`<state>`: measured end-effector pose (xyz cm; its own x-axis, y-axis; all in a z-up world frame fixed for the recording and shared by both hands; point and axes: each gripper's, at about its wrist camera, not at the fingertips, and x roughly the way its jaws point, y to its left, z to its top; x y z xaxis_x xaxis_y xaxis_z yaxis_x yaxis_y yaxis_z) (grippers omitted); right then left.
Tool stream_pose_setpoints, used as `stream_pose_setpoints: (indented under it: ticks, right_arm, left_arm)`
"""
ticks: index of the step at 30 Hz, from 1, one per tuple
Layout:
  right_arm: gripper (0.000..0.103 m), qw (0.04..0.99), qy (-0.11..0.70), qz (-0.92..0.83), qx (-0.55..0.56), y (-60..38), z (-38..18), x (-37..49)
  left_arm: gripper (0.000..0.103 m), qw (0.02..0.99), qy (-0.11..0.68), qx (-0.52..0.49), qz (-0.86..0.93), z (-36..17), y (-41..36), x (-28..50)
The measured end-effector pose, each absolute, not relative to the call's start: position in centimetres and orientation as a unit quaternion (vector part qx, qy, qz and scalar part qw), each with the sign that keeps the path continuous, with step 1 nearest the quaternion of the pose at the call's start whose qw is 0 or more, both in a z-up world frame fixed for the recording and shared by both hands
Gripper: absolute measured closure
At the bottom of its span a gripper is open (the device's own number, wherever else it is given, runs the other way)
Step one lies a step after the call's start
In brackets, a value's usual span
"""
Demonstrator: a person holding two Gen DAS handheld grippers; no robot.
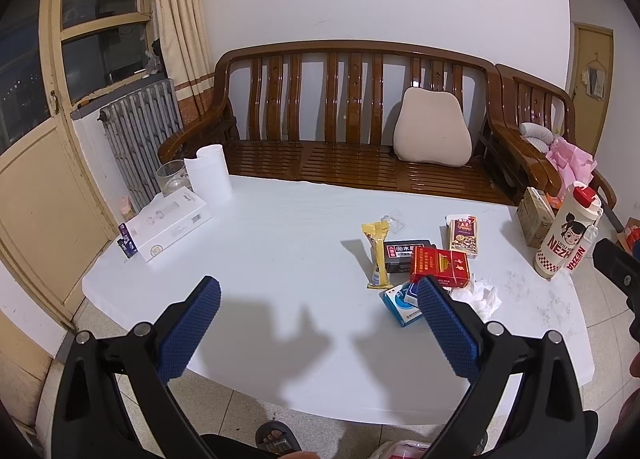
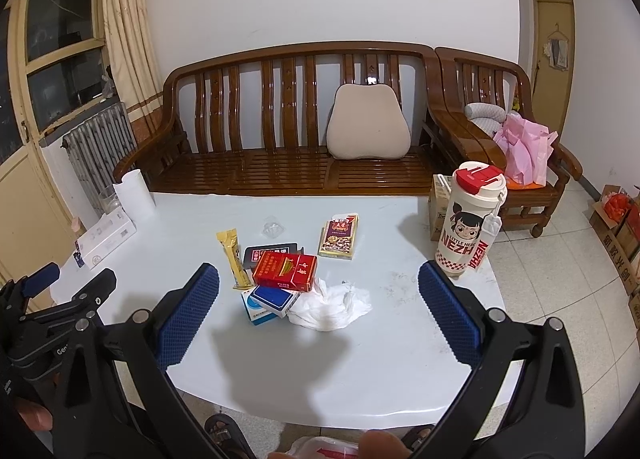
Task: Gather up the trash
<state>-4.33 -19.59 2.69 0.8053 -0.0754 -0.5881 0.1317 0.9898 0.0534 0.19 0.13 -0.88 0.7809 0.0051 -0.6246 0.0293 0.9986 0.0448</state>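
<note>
A pile of trash lies on the white table (image 2: pixel 280 359): a red cigarette pack (image 2: pixel 286 265) (image 1: pixel 440 265), a blue-and-white box (image 2: pixel 272 301) (image 1: pixel 402 301), a crumpled white tissue (image 2: pixel 330 303) (image 1: pixel 486 295), a yellow wrapper (image 2: pixel 234 255) (image 1: pixel 378 255), a black box (image 2: pixel 272 251) (image 1: pixel 400 253), a purple-gold pack (image 2: pixel 339 237) (image 1: pixel 464 237) and a clear plastic scrap (image 2: pixel 274 228). My left gripper (image 1: pixel 320 295) is open and empty, above the table left of the pile. My right gripper (image 2: pixel 319 283) is open and empty, the pile between its fingers and ahead.
A Nezha cup (image 2: pixel 470 219) stands at the table's right edge by a cardboard box (image 2: pixel 438 207). A white box (image 1: pixel 168 225), a paper roll (image 1: pixel 210 175) and a glass (image 1: pixel 172 177) sit at the far left. A wooden bench (image 2: pixel 300 163) is behind the table.
</note>
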Motion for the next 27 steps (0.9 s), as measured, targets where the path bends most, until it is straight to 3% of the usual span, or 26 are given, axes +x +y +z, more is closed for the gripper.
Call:
stream_pose_setpoints:
  ticks: [27]
  right_arm:
    - [0.005,0.949,0.307,-0.054,0.046,-19.4,2.71,-4.39]
  left_arm:
    - [0.007,0.943,0.332,0.025,-0.01,-0.94,0.2,0.09]
